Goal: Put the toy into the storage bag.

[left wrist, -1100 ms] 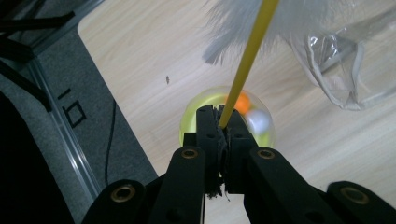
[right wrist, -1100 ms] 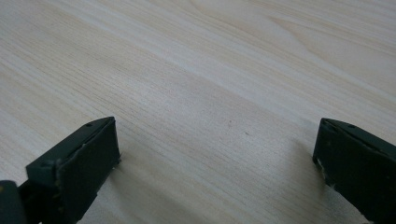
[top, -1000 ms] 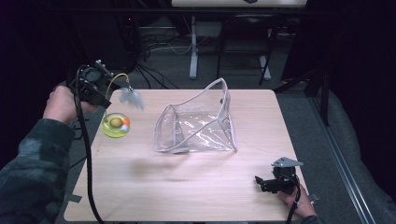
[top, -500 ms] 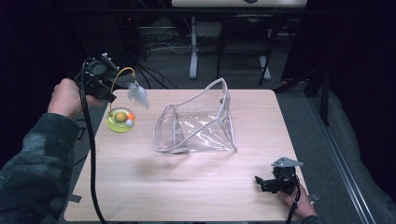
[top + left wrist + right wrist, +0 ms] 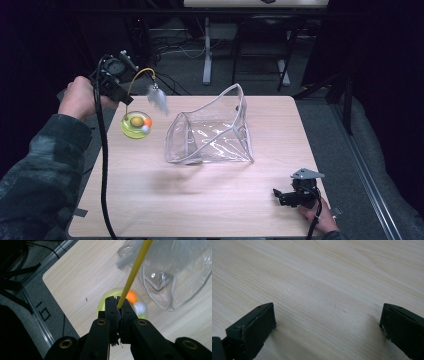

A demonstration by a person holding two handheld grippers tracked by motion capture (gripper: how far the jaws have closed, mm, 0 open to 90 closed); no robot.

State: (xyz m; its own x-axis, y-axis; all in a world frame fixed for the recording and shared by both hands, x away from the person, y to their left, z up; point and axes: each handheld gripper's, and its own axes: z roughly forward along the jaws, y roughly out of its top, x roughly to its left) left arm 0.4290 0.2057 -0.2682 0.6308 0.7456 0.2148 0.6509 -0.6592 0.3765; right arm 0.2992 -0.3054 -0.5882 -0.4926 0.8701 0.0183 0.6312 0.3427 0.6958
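The left tongs (image 5: 117, 305) are pinching a thin yellow wand (image 5: 133, 271) whose white feather tip (image 5: 158, 98) is blurring in the high view; its top is running out of the left gripper view. The round yellow-green dish with small balls (image 5: 135, 125) is lying partly hidden behind them, beside the clear plastic pouch (image 5: 210, 132). The right tongs (image 5: 328, 325) are gaping wide and empty over the pale wooden worktop (image 5: 200, 190).

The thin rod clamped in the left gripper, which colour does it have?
Yellow. The rod shows best in the left gripper view.
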